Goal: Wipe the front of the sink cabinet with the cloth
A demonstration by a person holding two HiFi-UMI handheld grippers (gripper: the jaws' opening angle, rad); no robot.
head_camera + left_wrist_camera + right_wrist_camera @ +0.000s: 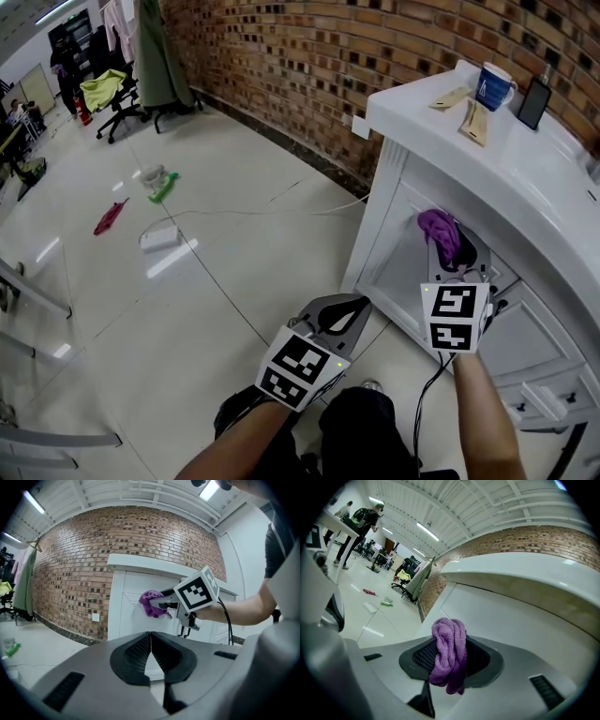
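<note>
At the sink cabinet's front (386, 246), my right hand-held gripper (454, 267) pinches the bunched purple cloth (439, 232) by the door panel, the left hand-held gripper (339, 317) closed on nothing; I'd worry a hard sideways stroke drags the wad out.

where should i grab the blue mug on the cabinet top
Probably the rim wall away from its handle, coming down from above: the blue mug stands upright, mouth open, on the cabinet top. The left gripper, shut and empty, is free.
</note>
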